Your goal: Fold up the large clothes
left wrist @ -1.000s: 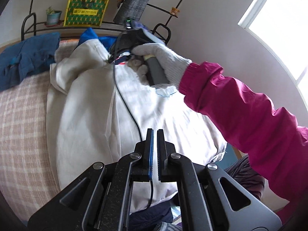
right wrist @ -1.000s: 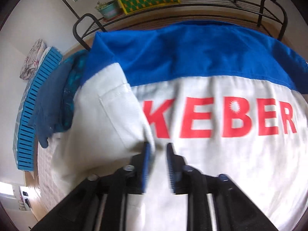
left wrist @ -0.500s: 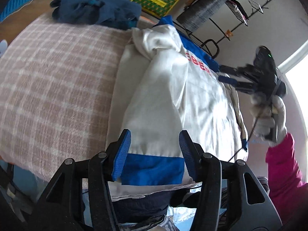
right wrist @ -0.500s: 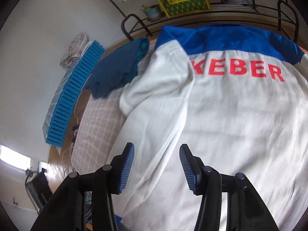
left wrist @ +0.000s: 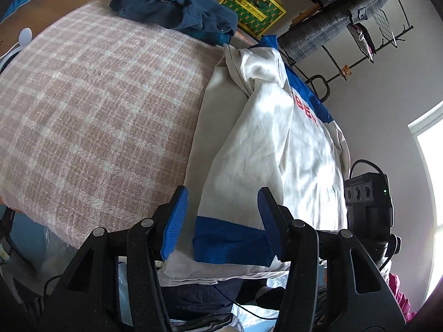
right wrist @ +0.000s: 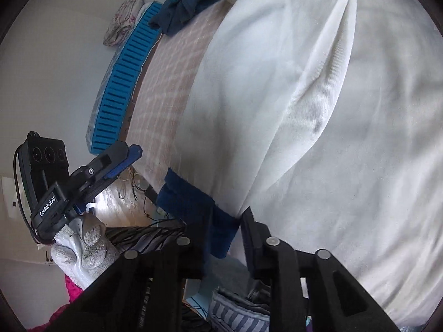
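Spread across the right side of a bed covered by a pink-and-white checked blanket (left wrist: pixel 91 110): a large white jacket (left wrist: pixel 279 144) with a blue yoke, a blue cuff (left wrist: pixel 229 244) and red lettering partly buried in a fold. One long sleeve laid lengthwise down the body, its blue cuff at the near edge of the bed. Soft creases over the white cloth, sheen where the daylight falls. Left hand-held gripper (left wrist: pixel 223 218) wide open, holding nothing, blue pads either side of the cuff and apart from it. Right hand-held gripper (right wrist: pixel 224 238) also parted, straddling the dark blue cuff (right wrist: pixel 193 204) in the right wrist view; contact between pads and cloth impossible to judge, the inner faces being in shadow. Same view: left hand-held gripper off to the left in a white knitted glove (right wrist: pixel 80 246), clear of the jacket. Heaped at the far end of the bed, a dark blue garment (left wrist: pixel 177 13). Lettering cut off by the fold, only a few red strokes legible. Jacket's right edge and collar out of the right wrist view. Clutter below the bed edge too dim to identify.
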The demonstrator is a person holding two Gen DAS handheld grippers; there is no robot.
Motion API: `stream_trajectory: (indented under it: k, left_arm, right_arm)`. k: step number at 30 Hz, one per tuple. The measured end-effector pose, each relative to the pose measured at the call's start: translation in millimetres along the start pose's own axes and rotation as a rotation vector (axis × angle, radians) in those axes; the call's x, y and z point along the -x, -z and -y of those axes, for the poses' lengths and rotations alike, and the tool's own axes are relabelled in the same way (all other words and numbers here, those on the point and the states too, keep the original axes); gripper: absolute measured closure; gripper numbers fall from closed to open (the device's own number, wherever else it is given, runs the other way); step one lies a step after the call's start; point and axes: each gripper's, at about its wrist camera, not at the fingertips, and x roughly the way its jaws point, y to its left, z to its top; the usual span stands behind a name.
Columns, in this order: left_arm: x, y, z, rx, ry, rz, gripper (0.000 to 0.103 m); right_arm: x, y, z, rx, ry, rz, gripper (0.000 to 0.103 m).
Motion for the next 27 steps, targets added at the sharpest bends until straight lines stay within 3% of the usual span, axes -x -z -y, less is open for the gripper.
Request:
stream_trajectory:
  k: [5, 9, 13, 15, 17, 20, 23, 25, 27]
  left_arm:
    - [4, 8, 3, -0.012, 0.024, -0.005, 0.050]
    - [1, 28, 5, 0.007, 0.072, -0.044, 0.050]
    - [-7, 53, 18, -0.016, 0.103, -0.087, 0.050]
    - [-13, 65, 23, -0.028, 0.107, -0.107, 0.050]
    - [-22, 77, 25, -0.021, 0.113, -0.136, 0.050]
    - [-35, 92, 26, 0.018, 0.147, -0.177, 0.050]
    - [-43, 105, 31, 0.039, 0.194, -0.207, 0.050]
    - [-47, 111, 34, 0.068, 0.239, -0.216, 0.049]
    - [-52, 114, 34, 0.109, 0.282, -0.225, 0.048]
  right_arm:
    - [43, 27, -13, 0.048, -0.035, 0.116, 0.095]
    - [74, 57, 10, 0.000, -0.065, 0.164, 0.095]
    - [62, 76, 38, -0.015, 0.063, 0.067, 0.095]
    - [56, 79, 42, 0.032, 0.172, 0.017, 0.095]
    - [56, 81, 39, 0.069, 0.207, -0.005, 0.095]
    - [66, 77, 42, 0.036, 0.151, -0.003, 0.095]
    - [91, 78, 56, -0.073, -0.071, 0.072, 0.095]
    - [107, 78, 62, -0.110, -0.167, 0.124, 0.095]
    - [114, 78, 60, -0.086, -0.131, 0.142, 0.095]
